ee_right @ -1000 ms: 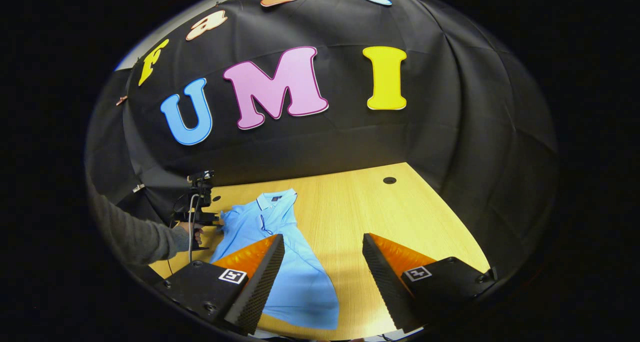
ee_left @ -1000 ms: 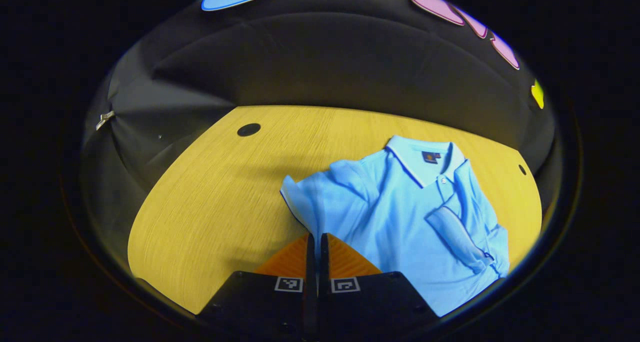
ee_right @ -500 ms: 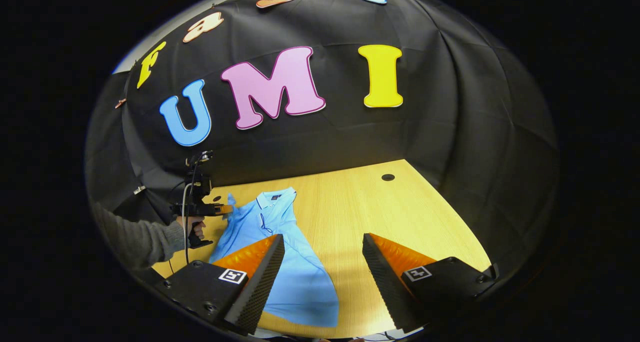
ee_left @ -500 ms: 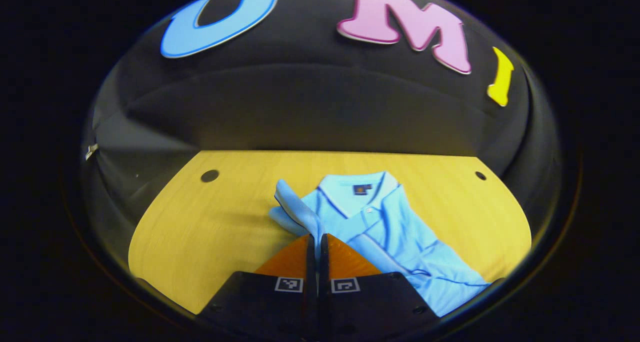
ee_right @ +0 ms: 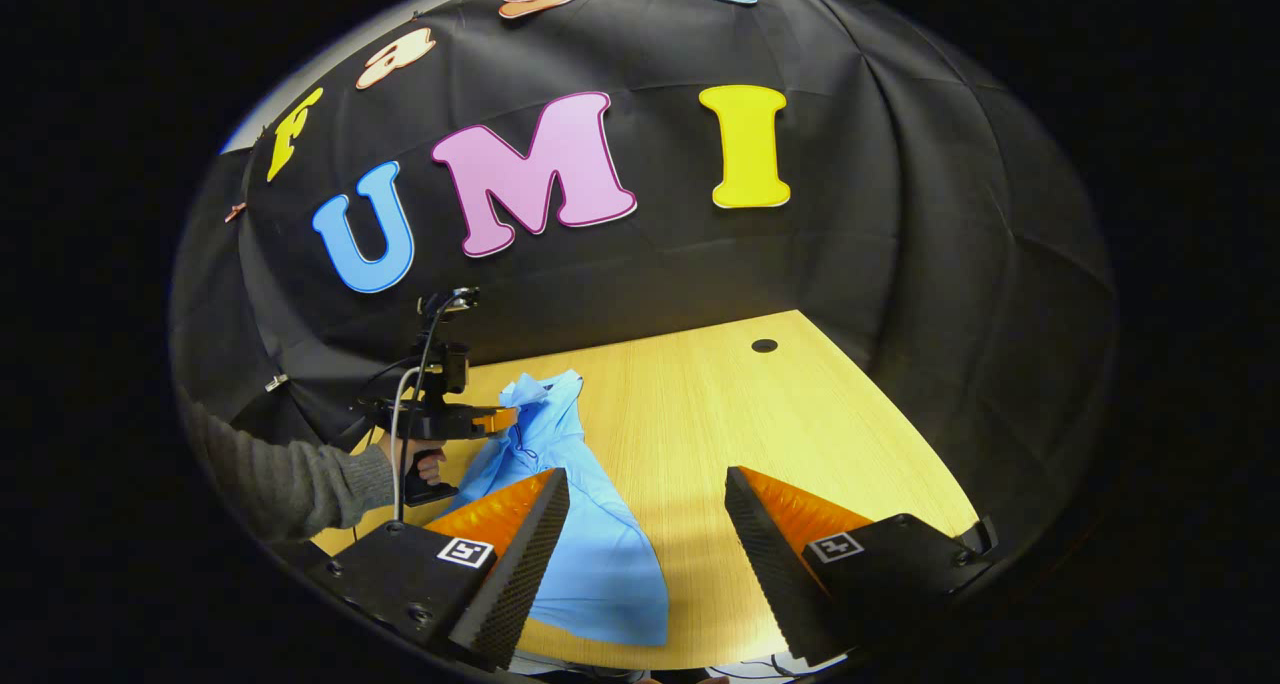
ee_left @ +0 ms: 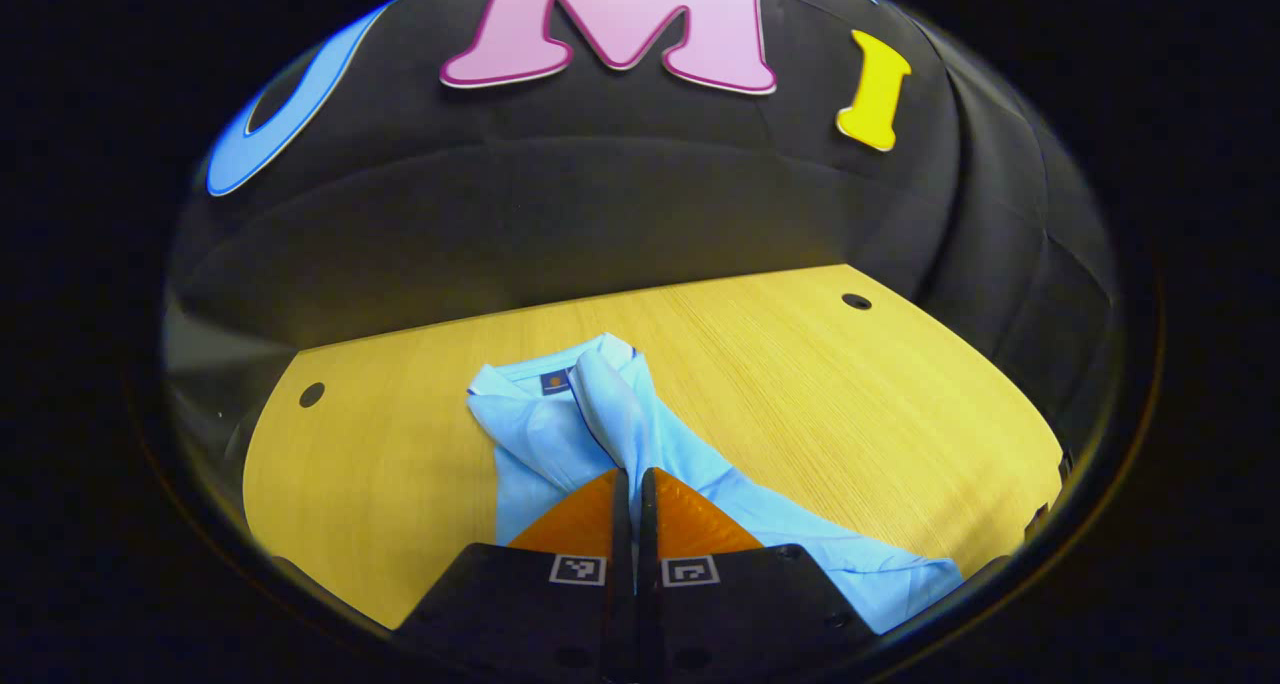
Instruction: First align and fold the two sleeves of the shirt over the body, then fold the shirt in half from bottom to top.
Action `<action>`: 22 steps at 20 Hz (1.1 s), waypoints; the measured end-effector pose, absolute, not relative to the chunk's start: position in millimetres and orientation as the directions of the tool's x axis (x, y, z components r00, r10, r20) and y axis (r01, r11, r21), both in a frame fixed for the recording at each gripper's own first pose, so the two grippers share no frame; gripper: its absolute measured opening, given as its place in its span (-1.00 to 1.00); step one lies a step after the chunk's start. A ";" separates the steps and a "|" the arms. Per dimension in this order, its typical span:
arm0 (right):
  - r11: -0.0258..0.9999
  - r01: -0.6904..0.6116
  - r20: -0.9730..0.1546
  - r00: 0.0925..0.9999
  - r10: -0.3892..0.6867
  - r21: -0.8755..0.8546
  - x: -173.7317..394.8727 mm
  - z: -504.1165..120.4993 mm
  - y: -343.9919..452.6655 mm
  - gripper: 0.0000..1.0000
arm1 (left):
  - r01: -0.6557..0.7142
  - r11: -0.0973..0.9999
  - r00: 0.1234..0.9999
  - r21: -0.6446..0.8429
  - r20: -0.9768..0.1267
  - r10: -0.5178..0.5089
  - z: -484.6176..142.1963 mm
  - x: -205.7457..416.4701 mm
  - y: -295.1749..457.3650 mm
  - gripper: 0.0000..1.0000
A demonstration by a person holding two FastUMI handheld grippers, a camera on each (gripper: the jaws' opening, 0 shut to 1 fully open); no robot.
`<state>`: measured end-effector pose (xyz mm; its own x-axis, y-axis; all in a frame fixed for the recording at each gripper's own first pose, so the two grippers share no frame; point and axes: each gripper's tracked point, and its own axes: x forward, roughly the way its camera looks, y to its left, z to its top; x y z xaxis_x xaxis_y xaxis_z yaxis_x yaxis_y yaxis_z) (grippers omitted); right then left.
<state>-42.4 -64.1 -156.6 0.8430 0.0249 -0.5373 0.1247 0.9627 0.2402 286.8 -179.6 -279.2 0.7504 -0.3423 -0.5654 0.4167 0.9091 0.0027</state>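
Observation:
A light blue polo shirt lies on the wooden table, collar toward the wall. My left gripper is shut on one sleeve, which rises from between the fingers and drapes over the collar area. In the right gripper view that same gripper holds the sleeve lifted above the shirt's upper part. My right gripper stands open above the table, just right of the shirt's lower half, nothing between its fingers.
A person's hand and grey sleeve hold the left gripper at the table's left edge. Round holes mark the tabletop's far corners. Bare wood stretches right of the shirt. The black cloth wall stands behind.
My left gripper has lifted the sleeve and swung it rightward over the shirt's body, turning as it went. My right gripper has stayed open and almost still.

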 end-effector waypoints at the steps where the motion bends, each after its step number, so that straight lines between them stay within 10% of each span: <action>1: 0.961 0.130 -0.539 0.842 0.023 0.243 -43.2 -157.6 -65.6 0.95 | 0.424 0.905 0.742 0.012 -0.577 -0.340 -284.7 284.6 -184.0 -0.88; 17: 0.955 0.162 -0.555 0.832 0.002 0.248 -53.5 -166.3 -76.1 0.95 | 0.469 0.851 0.691 0.237 -0.699 -0.186 -351.1 280.7 -198.9 -0.87; 22: 0.954 0.161 -0.555 0.832 0.006 0.251 -55.3 -167.1 -73.1 0.95 | 0.450 0.859 0.699 0.244 -0.695 -0.169 -347.4 281.1 -192.1 -0.31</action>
<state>-55.3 -73.1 -167.1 0.8318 0.0060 -0.5551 0.1608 0.9545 0.2512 281.1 -192.1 -347.4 0.6987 -0.1688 -0.6952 0.4499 0.8592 0.2436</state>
